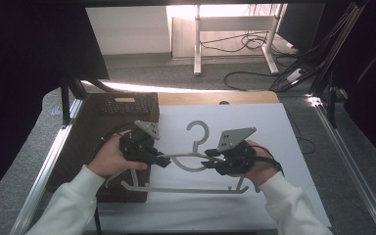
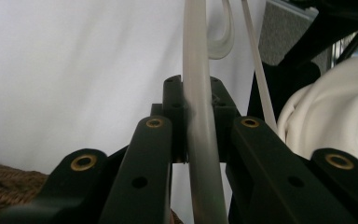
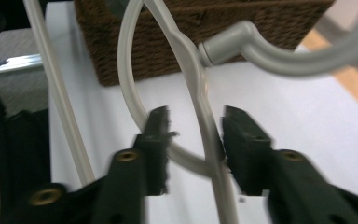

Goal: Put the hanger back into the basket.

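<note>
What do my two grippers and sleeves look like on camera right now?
Both the left gripper and the right gripper are black, each topped by a grey three-cornered plate. Their fingers are flat black bars with brass-coloured screw inserts and small holes. Thin black cables trail back from them. The person's sleeves are white.

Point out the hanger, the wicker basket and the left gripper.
hanger [image 1: 199, 128], high view, on its hook.
wicker basket [image 1: 89, 142], high view, on its dark woven side.
left gripper [image 1: 164, 161], high view, at the jaws' tips.
</note>
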Tool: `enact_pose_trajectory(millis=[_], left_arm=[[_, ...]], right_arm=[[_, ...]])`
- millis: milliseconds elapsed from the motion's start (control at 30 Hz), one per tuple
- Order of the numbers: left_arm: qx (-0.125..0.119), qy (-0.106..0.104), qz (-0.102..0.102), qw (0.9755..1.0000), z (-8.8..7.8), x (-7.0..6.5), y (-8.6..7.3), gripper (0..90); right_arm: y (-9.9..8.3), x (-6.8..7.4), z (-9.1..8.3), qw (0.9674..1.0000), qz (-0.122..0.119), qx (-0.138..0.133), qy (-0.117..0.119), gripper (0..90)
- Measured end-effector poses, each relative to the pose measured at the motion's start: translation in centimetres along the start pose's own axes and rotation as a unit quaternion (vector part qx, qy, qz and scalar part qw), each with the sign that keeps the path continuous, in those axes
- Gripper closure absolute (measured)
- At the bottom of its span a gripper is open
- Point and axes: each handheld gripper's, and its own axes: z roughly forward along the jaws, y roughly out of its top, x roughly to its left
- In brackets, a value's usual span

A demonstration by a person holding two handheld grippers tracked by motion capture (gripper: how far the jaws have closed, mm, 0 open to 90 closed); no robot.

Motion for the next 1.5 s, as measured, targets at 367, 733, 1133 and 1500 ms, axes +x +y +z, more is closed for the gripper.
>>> enact_pose_trajectory(millis=[367,733,1133,1500], left_arm=[[-0.058,0.037,-0.028,0.9972,-2.4,0.2,-2.2,81.8],[-0.104,0.084,-0.065,0.9890,-3.6,0.2,-4.0,81.7],[-0.153,0.130,-0.090,0.9755,-6.2,0.2,-6.5,81.7],[-0.188,0.164,-0.131,0.9596,-7.8,1.2,-9.5,81.6]], right_arm=[[-2.1,0.2,-3.6,0.9917,0.065,-0.091,-0.064,36.3],[-6.1,-0.8,-3.1,0.9811,0.155,-0.068,-0.093,30.5],[-8.3,-1.3,-2.4,0.9758,0.187,-0.050,-0.102,29.7],[-9.8,-2.0,-1.5,0.9745,0.199,-0.026,-0.100,26.7]])
